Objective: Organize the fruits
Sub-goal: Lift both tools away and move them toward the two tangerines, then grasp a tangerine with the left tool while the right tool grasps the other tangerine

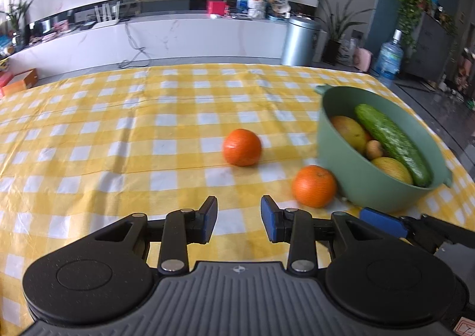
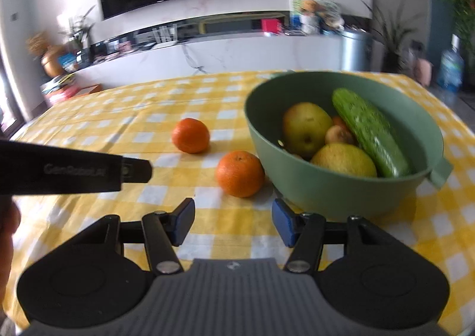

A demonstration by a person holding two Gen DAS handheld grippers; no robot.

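Two oranges lie on the yellow checked tablecloth (image 1: 89, 134). The near orange (image 1: 314, 186) (image 2: 240, 173) rests against the green bowl (image 1: 335, 154) (image 2: 335, 187). The far orange (image 1: 242, 147) (image 2: 191, 135) lies apart, to its left. The bowl holds a cucumber (image 1: 392, 143) (image 2: 371, 131), pears (image 2: 305, 125) and other small fruit. My left gripper (image 1: 239, 218) is open and empty, short of both oranges. My right gripper (image 2: 233, 221) is open and empty, just in front of the near orange. One blue pad of the right gripper (image 1: 383, 221) shows in the left wrist view.
The left gripper's black body (image 2: 74, 171) reaches in from the left of the right wrist view. Beyond the table's far edge stand a white TV cabinet (image 1: 178, 36), a metal bin (image 1: 299, 40) and a water bottle (image 1: 389, 59).
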